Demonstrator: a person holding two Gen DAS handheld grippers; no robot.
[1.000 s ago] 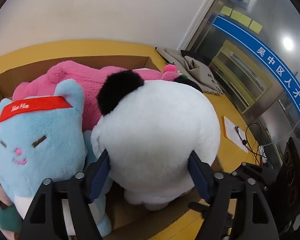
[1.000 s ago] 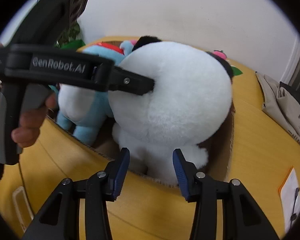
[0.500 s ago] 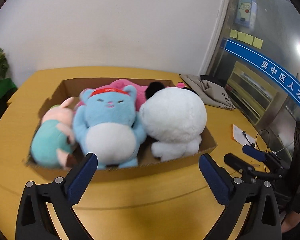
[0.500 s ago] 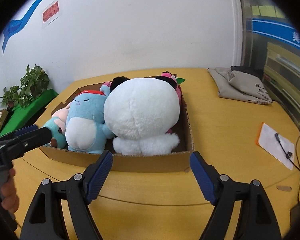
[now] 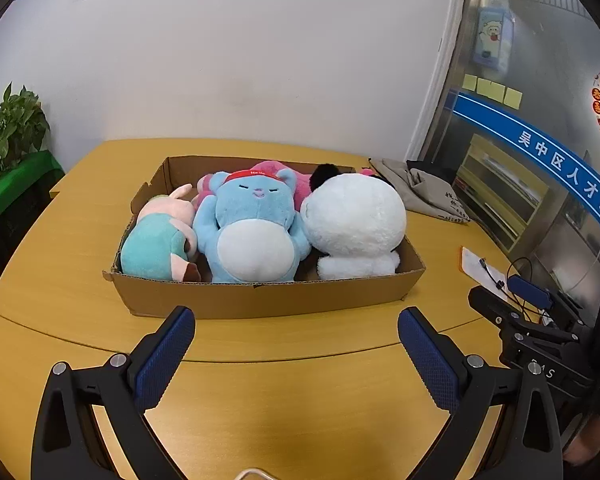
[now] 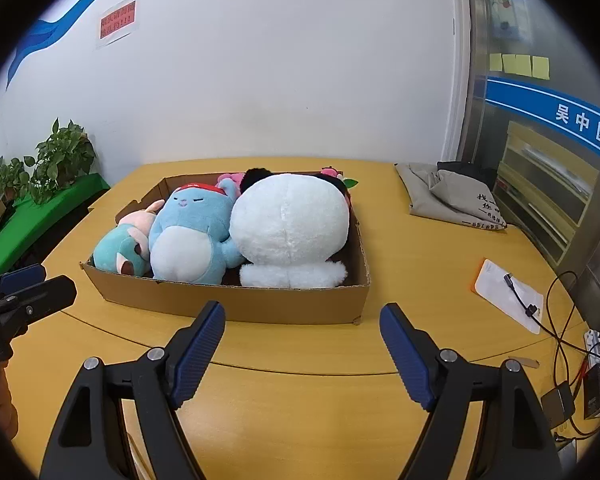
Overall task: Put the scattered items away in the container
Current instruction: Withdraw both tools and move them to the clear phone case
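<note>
Where both grippers were pressed on the panda (image 5: 354,226) a second ago, they have let go and backed off. Left gripper (image 5: 296,354) and right gripper (image 6: 302,350) hover over the table (image 6: 300,348), jaws apart and empty; panda sits in the box (image 5: 268,300).

Both cameras are riding on the grippers, looking forward and down along their fingers at the table (image 5: 300,400). The left view is facing the box (image 5: 260,300) from near its long front wall, slightly left of centre. The right view is facing the same wall of the box (image 6: 236,304) from further right. Both are sharing the box, the toys in it, the white wall and the grey bag (image 5: 428,196) (image 6: 448,196). Each is catching the other gripper at its edge.
</note>
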